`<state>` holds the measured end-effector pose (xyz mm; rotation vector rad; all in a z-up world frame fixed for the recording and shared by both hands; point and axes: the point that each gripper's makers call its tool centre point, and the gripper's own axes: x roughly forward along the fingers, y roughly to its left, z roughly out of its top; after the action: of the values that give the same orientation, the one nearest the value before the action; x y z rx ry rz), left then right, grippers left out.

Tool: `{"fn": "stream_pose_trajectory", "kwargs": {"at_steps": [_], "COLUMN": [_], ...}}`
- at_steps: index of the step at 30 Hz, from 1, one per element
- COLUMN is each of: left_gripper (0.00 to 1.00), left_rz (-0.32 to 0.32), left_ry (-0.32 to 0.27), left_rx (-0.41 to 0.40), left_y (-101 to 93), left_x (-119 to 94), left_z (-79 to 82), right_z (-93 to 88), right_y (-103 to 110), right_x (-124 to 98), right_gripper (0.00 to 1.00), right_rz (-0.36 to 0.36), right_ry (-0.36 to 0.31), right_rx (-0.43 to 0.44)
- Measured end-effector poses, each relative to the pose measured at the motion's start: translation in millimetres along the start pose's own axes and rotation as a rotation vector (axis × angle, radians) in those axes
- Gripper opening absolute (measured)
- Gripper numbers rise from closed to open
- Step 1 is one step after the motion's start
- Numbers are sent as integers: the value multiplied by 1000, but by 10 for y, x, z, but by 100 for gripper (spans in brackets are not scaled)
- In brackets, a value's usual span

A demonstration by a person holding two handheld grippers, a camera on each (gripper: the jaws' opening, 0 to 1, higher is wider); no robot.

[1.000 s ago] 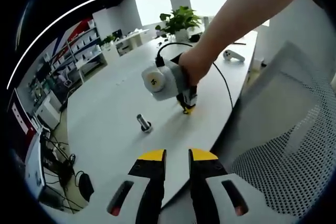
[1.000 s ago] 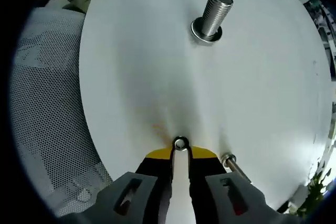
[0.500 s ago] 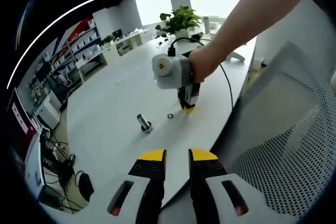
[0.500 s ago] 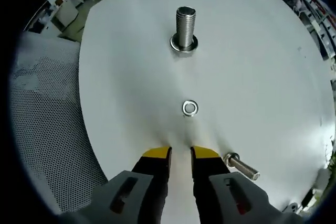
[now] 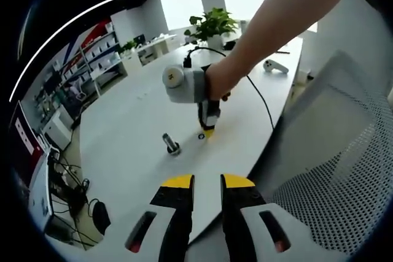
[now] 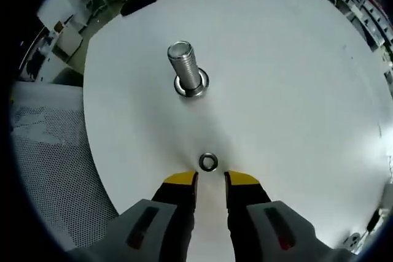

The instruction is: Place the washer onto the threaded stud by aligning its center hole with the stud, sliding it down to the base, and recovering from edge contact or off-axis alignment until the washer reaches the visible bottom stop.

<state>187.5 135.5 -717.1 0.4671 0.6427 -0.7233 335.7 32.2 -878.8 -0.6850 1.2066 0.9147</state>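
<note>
The right gripper [image 6: 210, 178] hangs just over the table [image 6: 295, 90], its jaws a little apart and holding nothing. I think it should come down with one jaw on each side and pinch gently. The washer [image 6: 208, 162] lies flat just past the tips. Further on stands the stud [image 6: 184, 69]. The left gripper [image 5: 207, 181] waits, jaws narrow and empty.

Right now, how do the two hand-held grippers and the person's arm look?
Both hand-held grippers have grey bodies, black jaws with yellow tips and a red mark on each side: the left hand-held gripper and the right hand-held gripper. In the left gripper view, a black cable runs from the right one, and the arm holding it is bare, without sleeve.
</note>
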Motion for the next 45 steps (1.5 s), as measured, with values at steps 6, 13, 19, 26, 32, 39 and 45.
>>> {"fn": "stream_pose_trajectory", "kwargs": {"at_steps": [6, 13, 19, 26, 32, 39, 45], "left_gripper": [15, 15, 15, 15, 15, 14, 14], "left_rz": [-1, -4, -5, -2, 0, 5, 4], "left_ry": [-5, -7, -9, -11, -11, -11, -5], "left_rx": [1, 6, 7, 5, 5, 1, 3], "left_y": [-1, -6, -6, 3, 9, 20, 17], "left_x": [-2, -4, -4, -6, -3, -3, 0], "left_z": [7, 12, 11, 14, 17, 14, 4], "right_z": [84, 98, 109, 98, 105, 88, -8], "right_y": [51, 34, 50, 30, 6, 33, 41], "right_x": [28, 40, 48, 50, 49, 39, 16], "right_gripper": [26, 23, 16, 14, 13, 14, 14], "right_rz": [-20, -18, -19, -10, 3, -16, -5], "right_ry": [15, 58, 115, 139, 144, 102, 53], "right_rx": [-69, -76, -152, -151, -121, -152, -128]}}
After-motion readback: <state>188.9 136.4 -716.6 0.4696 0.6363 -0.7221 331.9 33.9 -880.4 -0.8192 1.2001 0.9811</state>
